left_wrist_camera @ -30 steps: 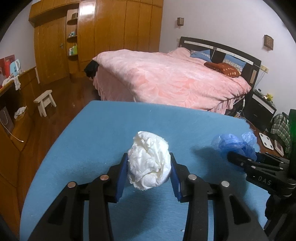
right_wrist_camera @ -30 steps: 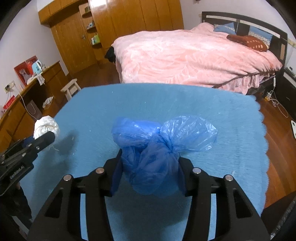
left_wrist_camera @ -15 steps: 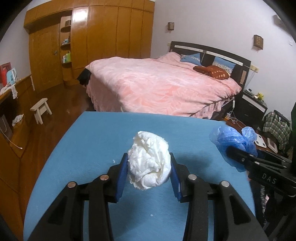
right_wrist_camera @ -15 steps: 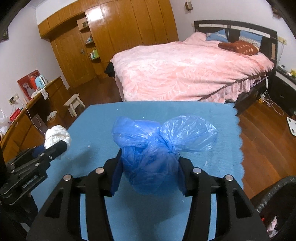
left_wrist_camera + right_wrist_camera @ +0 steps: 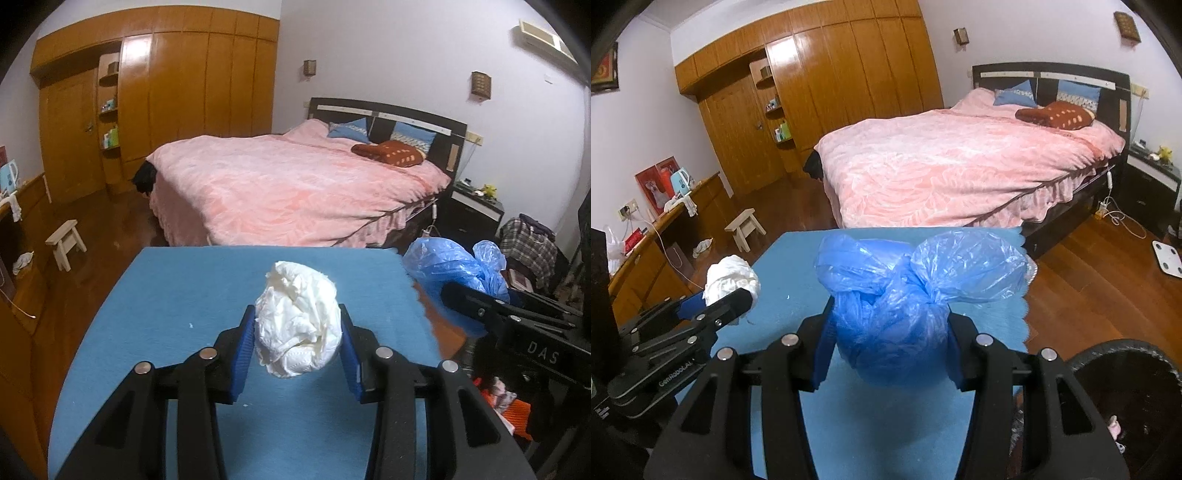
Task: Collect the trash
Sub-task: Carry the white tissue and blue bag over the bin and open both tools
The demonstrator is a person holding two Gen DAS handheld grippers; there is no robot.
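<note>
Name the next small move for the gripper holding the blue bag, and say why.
Probably swing the right gripper rightward over the black bin and then open. It is shut on the blue plastic bag, held above the blue table, and the bin's rim shows just to its lower right.

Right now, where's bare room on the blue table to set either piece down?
Left gripper clamps the white paper wad; right gripper clamps the blue plastic bag. The blue tabletop is bare from the wad to its far edge by the bed, bar tiny crumbs. Crowded past its right edge: black bin, floor clutter.
</note>
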